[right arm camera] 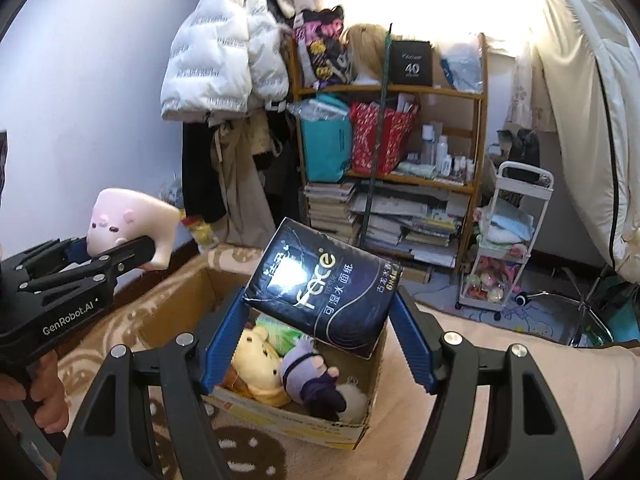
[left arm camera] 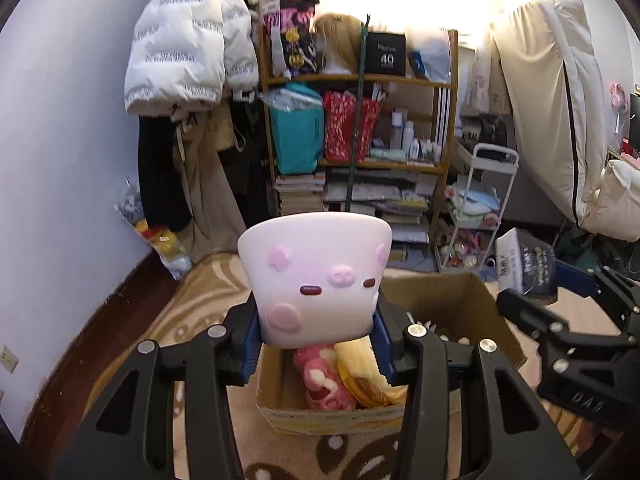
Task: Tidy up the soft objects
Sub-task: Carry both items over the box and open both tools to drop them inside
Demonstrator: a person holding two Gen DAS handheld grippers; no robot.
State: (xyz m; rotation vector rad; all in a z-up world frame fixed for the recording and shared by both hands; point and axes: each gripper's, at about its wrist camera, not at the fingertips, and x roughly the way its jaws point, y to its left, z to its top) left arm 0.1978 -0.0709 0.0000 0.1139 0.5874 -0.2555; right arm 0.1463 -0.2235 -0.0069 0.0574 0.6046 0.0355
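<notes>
The cardboard box (right arm camera: 172, 308) sits open on the patterned rug (left arm camera: 208, 296), already half full of plush toys (right arm camera: 256, 364), so it reads as the place where the soft things are being gathered. I carry one thing in each hand above it. My right gripper (right arm camera: 316, 316) holds a dark pack of tissues (right arm camera: 320, 284) tilted over the box's opening, the blue fingers (right arm camera: 224, 344) spread fairly wide because the pack is broad, pressing its two ends. My left gripper (left arm camera: 316, 344) holds a white squishy toy (left arm camera: 316, 276) with a pink pig face, fingers set narrow around its lower part, the face turned toward me; it hangs above the box's near edge. I judge both are meant to go down into the box, beside the plush toys, once each is over a free gap.
</notes>
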